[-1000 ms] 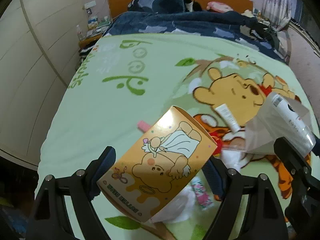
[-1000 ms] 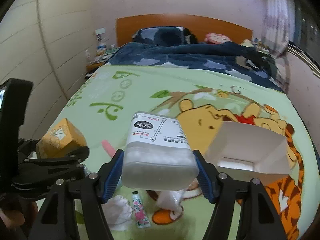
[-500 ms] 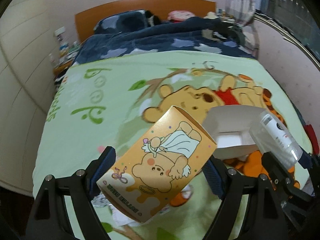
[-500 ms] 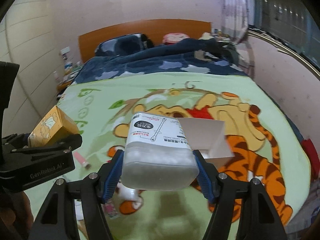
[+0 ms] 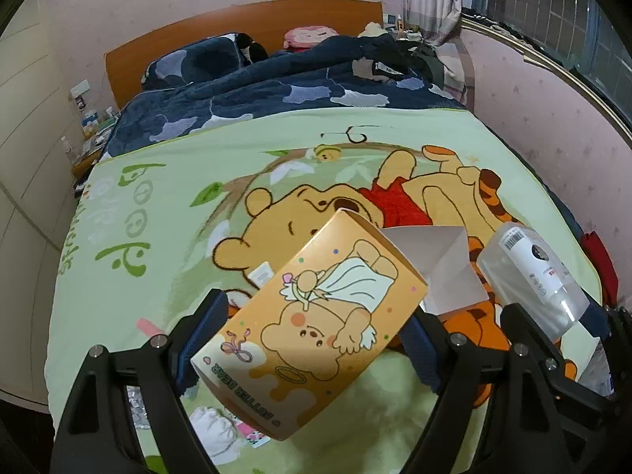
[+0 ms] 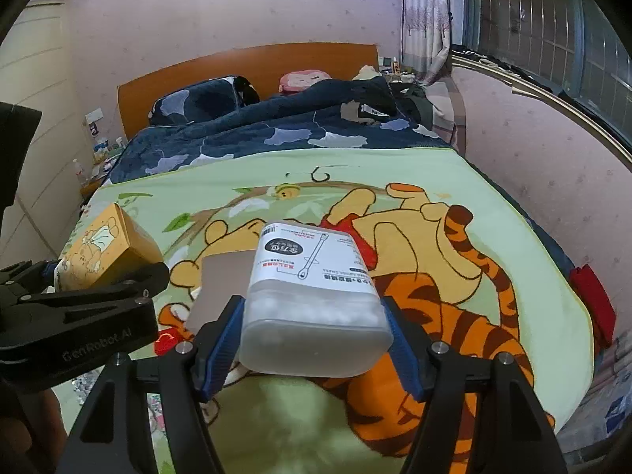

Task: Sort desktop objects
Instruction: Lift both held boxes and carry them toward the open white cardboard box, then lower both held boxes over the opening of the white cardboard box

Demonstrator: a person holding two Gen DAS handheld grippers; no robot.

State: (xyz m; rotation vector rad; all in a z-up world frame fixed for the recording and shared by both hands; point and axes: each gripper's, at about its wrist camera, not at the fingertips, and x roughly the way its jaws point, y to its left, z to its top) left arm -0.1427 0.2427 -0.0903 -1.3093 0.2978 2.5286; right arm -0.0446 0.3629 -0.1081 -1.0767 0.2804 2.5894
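My left gripper [image 5: 312, 339] is shut on an orange Butter Bear carton [image 5: 312, 328], held tilted above the bed; the carton also shows in the right wrist view [image 6: 106, 249]. My right gripper [image 6: 312, 335] is shut on a clear cotton swab box [image 6: 312, 288] with a white label, which also shows in the left wrist view [image 5: 533, 276] at the right. An open white cardboard box [image 5: 442, 264] lies on the blanket between them, partly hidden; in the right wrist view [image 6: 225, 280] it sits behind the swab box.
A green Winnie the Pooh blanket [image 5: 158, 237] covers the bed. Small items lie near its front edge: a white crumpled object [image 5: 213, 430], a pink tube [image 5: 148, 326], a small red item [image 6: 168, 341]. A navy duvet [image 5: 276, 91], a headboard and a pink wall at right bound the space.
Both grippers swung to the right over the bed, keeping hold of their objects. The white box now lies left of the swab box, and the small items have slid to the lower left.
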